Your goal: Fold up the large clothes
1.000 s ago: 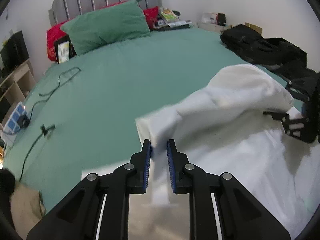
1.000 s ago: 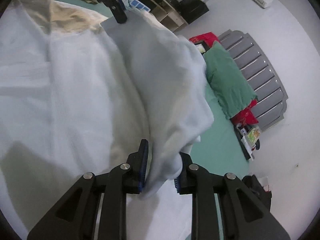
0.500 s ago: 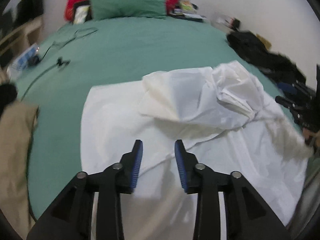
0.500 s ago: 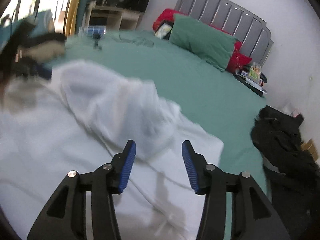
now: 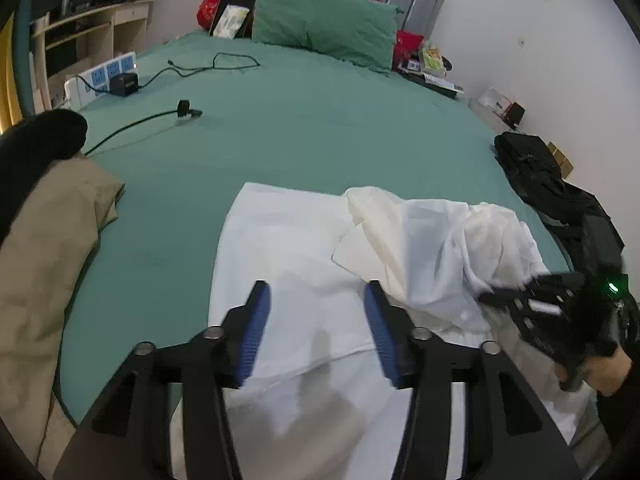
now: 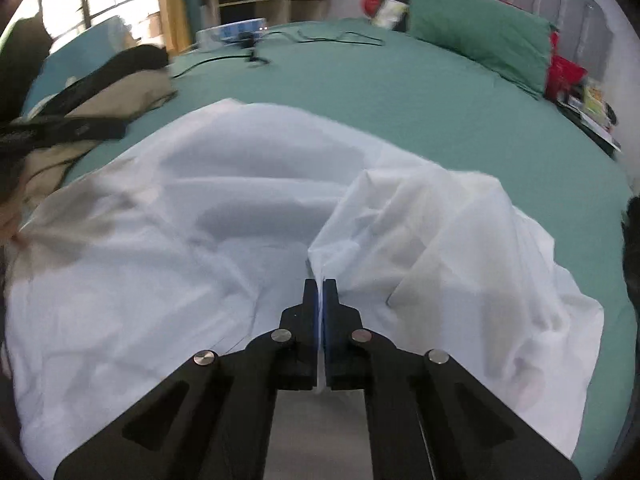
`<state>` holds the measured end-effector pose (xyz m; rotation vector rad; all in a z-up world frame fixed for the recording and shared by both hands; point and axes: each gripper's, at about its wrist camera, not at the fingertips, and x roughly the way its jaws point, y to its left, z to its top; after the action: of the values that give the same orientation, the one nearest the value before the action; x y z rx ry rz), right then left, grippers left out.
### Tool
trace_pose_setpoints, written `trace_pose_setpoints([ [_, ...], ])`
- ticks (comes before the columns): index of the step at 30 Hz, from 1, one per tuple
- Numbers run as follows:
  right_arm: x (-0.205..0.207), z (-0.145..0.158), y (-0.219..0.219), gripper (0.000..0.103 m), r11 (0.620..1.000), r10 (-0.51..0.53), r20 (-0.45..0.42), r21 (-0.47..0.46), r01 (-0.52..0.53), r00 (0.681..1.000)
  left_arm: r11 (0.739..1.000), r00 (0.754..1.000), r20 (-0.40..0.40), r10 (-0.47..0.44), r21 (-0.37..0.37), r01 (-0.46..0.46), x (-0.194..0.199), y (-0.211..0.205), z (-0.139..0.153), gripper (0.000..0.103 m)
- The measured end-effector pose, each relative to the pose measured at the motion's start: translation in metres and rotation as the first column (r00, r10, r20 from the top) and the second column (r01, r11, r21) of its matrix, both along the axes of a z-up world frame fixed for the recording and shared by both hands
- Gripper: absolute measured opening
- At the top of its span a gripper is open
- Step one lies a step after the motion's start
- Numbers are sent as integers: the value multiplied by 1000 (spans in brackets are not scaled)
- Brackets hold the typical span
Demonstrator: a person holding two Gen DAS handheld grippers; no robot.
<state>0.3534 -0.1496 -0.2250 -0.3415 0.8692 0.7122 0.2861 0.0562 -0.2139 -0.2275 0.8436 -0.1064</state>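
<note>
A large white garment lies spread on the green bed, with a bunched fold heaped on its right part. My left gripper is open and empty, hovering over the garment's near middle. My right gripper is shut on an edge of the white garment, pinching the fold where it rises. The right gripper also shows at the right of the left wrist view, at the bunched cloth.
A beige garment lies on the bed's left edge. Black cables and a power strip lie at the far left. A green pillow and red cushions sit at the headboard. A black bag lies on the right.
Both grippers let go of the lifted cloth, which dropped onto the bed. My left gripper stays open, wider now. My right gripper has since shut on the fold's edge.
</note>
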Motion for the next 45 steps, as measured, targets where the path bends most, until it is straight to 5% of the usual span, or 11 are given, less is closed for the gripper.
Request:
trace_pose_setpoints([
  [9, -58, 0, -19, 4, 994, 59, -147, 97, -45, 987, 998, 997, 35, -62, 11, 61, 11, -35, 11, 60],
  [13, -78, -3, -20, 6, 999, 37, -104, 30, -34, 994, 997, 996, 33, -81, -3, 81, 33, -55, 13, 60],
  [15, -82, 6, -25, 13, 997, 48, -79, 67, -42, 996, 994, 993, 28, -111, 11, 111, 48, -70, 11, 60],
  [16, -82, 13, -30, 28, 994, 48, -50, 96, -43, 998, 992, 993, 15, -120, 25, 120, 53, -76, 7, 60],
  [17, -80, 22, -35, 54, 992, 34, -14, 124, -32, 999, 992, 992, 3, -123, 34, 123, 57, -80, 4, 60],
  [19, -72, 33, -44, 78, 983, -20, 37, 181, 13, 999, 991, 991, -46, -128, 35, 129, 65, -85, -8, 60],
  [26, 1, 31, -52, 78, 928, -174, -23, 332, 171, 985, 980, 977, -131, -170, 76, 181, 59, -87, -33, 60],
  [32, 26, -21, -45, 78, 939, -203, -242, 228, 259, 949, 977, 978, -137, -157, 125, 174, 38, -86, -32, 60],
  [36, 9, -13, -35, 78, 961, -187, -190, 170, 220, 964, 984, 987, -110, -115, 125, 128, 22, -74, -25, 60],
  [40, -1, 7, -37, 78, 950, -203, -96, 221, 219, 975, 991, 998, -30, -52, 122, 55, 17, -60, -9, 60],
  [45, 20, 11, -45, 78, 909, -351, -41, 226, 351, 936, 991, 999, -37, 30, 132, -25, 33, -47, -10, 60],
])
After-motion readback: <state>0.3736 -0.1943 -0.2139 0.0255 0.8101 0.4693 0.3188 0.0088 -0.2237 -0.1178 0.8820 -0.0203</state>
